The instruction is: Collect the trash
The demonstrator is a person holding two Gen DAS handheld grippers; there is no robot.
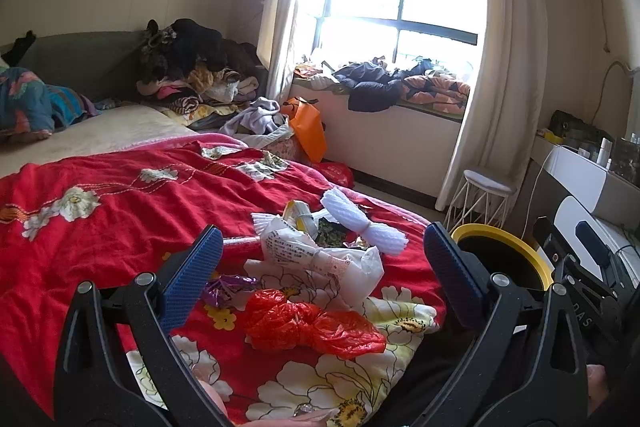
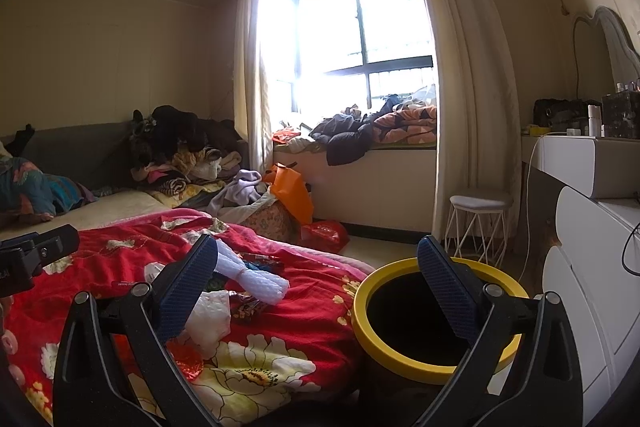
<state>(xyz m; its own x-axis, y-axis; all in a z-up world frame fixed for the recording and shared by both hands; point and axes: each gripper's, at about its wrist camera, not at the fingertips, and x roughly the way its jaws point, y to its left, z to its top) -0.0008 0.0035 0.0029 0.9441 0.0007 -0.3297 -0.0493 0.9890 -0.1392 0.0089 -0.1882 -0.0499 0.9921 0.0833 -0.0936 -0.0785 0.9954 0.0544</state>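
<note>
Trash lies on a red flowered quilt: a crumpled red plastic bag, a white printed wrapper, a white foam net roll, a purple foil wrapper and a yellow-white packet. My left gripper is open and empty, hovering just above the pile. A black bin with a yellow rim stands beside the bed, also at the right of the left wrist view. My right gripper is open and empty, between the quilt and the bin. The foam roll shows there too.
A white wire stool stands by the curtain. A white dresser lines the right side. An orange bag and piled clothes sit beyond the bed. Clothes cover the window ledge.
</note>
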